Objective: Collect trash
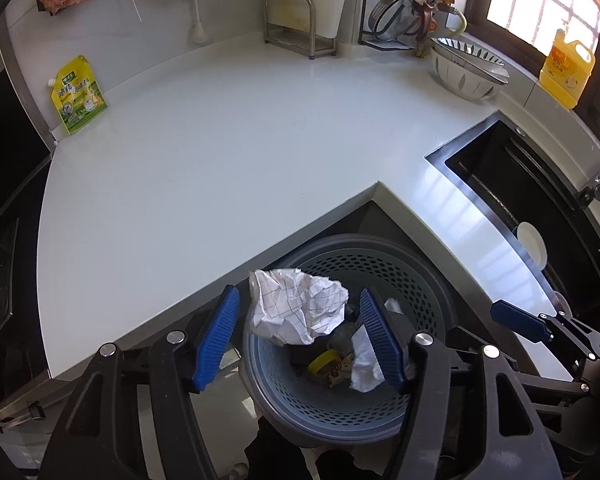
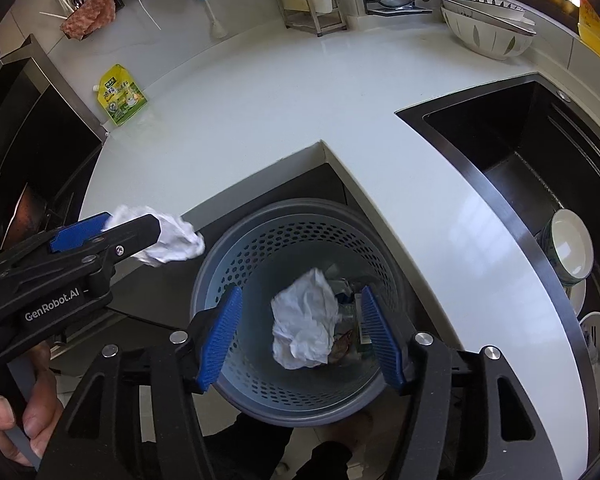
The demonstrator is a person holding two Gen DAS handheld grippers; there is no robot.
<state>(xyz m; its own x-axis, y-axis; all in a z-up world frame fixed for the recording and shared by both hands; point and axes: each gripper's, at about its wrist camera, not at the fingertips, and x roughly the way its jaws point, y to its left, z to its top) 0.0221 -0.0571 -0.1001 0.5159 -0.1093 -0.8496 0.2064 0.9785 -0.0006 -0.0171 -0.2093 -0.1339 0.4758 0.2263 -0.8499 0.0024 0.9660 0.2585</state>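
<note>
A grey perforated bin stands on the floor in the inner corner of the white counter. My left gripper hangs over it, jaws open, with a crumpled checked paper loose between the blue pads and a gap on each side. Other scraps lie in the bin. In the right wrist view my right gripper is open over the bin. A white crumpled paper sits below it, clear of both pads. The checked paper shows at the left gripper's fingers.
A green and yellow pouch leans at the counter's back left. A black sink holding bowls lies to the right. Stacked bowls, a yellow bottle and a metal rack line the back. A hand holds the left gripper.
</note>
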